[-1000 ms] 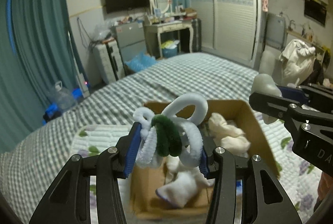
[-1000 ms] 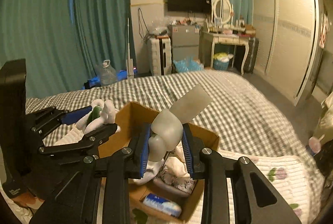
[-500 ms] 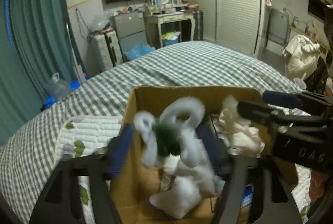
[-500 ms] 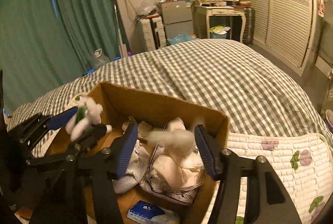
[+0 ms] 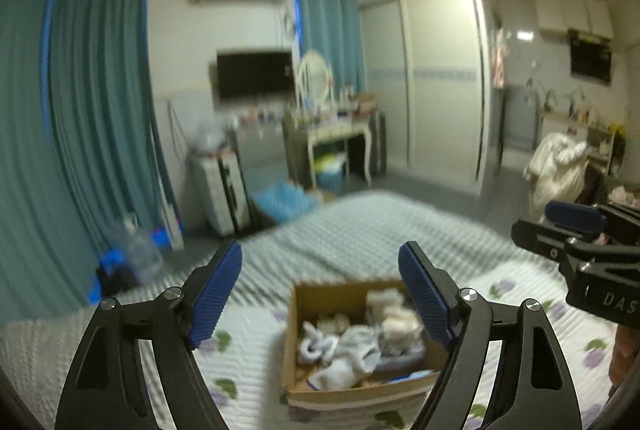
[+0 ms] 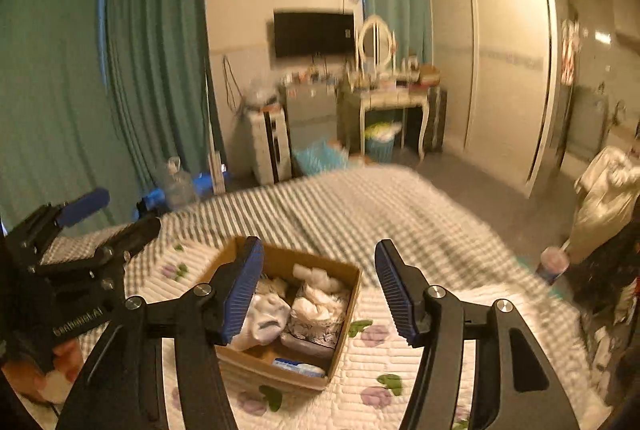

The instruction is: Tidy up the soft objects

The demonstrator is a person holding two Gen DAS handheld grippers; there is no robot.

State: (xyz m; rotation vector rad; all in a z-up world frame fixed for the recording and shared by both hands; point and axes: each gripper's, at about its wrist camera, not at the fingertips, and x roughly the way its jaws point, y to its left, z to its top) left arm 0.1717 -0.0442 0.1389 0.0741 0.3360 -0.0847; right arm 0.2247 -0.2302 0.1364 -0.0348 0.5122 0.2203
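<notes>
An open brown cardboard box (image 5: pixel 298 318) sits on a white quilted pad printed with purple flowers and green leaves (image 5: pixel 248 358), which lies on a grey-and-white checked bed (image 5: pixel 360 230). Inside the box lies a heap of white and cream soft objects (image 5: pixel 352 338): balled socks, crumpled cloth and, at the near end in the right wrist view, a blue-and-white packet (image 6: pixel 298 366).

The left gripper (image 5: pixel 320 294) hangs above and before the box with its blue ribbed fingers (image 5: pixel 214 294) spread wide and nothing between them. The right gripper (image 6: pixel 316 290) hangs likewise, its blue fingers (image 6: pixel 242 294) apart and bare, the box showing through the gap. Each gripper shows at the edge of the other's view, well apart.

Beyond the bed stand teal curtains (image 6: pixel 152 62), a wall-mounted black television (image 6: pixel 314 34), a white dressing table with an oval mirror (image 6: pixel 384 90) and a pale sliding wardrobe (image 6: pixel 508 70). Nothing lies between the grippers and the box.

A second ago the left fingers pinched a white-and-green fuzzy wire loop figure and the right fingers a pale grey rounded piece; both have let go, and both grippers have risen well away from the box.
</notes>
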